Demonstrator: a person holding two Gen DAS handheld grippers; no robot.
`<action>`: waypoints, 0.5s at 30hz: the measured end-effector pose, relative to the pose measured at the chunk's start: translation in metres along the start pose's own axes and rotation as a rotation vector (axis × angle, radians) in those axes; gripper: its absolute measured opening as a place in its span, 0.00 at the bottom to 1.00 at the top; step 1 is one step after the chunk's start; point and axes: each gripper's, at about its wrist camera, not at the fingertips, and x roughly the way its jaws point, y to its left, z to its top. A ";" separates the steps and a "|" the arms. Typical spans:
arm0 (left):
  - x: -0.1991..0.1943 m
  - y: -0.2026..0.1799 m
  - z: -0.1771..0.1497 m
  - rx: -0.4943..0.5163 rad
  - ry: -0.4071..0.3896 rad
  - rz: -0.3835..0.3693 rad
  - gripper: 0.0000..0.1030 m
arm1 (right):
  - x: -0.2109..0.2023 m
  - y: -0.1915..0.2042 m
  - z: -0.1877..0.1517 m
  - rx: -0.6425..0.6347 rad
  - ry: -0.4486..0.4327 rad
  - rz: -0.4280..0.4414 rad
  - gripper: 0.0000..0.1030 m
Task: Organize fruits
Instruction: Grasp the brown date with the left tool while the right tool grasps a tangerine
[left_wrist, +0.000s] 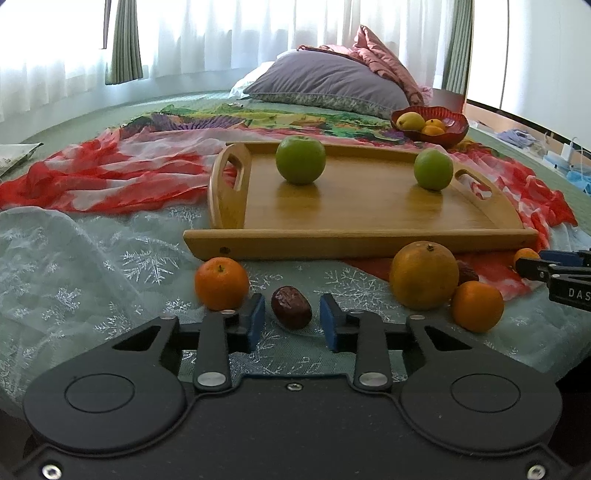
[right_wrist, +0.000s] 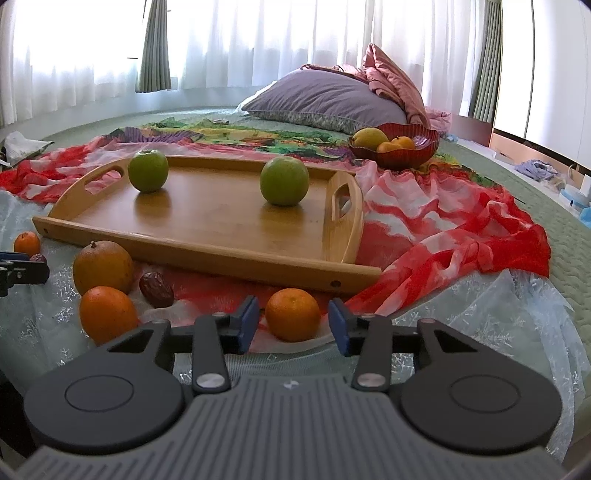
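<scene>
Just in front of the wooden tray (left_wrist: 354, 240), left gripper (left_wrist: 291, 321) fingers straddle a small, soft, wrinkled date (left_wrist: 291, 307), not yet pinching; right gripper (right_wrist: 293, 321) brackets a firm, round tangerine (right_wrist: 292, 314), unclamped

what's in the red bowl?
In the red bowl: a yellow-green fruit and two small oranges. Its wall hides anything lower down.

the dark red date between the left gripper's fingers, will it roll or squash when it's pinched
The date looks oval and wrinkled, so it probably rolls little and may dent under firm pressure. It lies on loose sheer fabric, which could shift. The left gripper straddles it with visible gaps.
</scene>
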 end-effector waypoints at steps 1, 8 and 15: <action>0.001 0.000 0.000 -0.002 0.001 -0.001 0.28 | 0.001 0.000 0.000 0.001 0.004 0.001 0.47; 0.001 0.001 0.000 -0.006 0.002 -0.001 0.23 | 0.004 0.001 -0.002 0.009 0.018 -0.003 0.41; -0.001 0.000 0.001 0.001 -0.011 0.003 0.21 | 0.003 0.000 -0.001 0.017 0.016 -0.005 0.36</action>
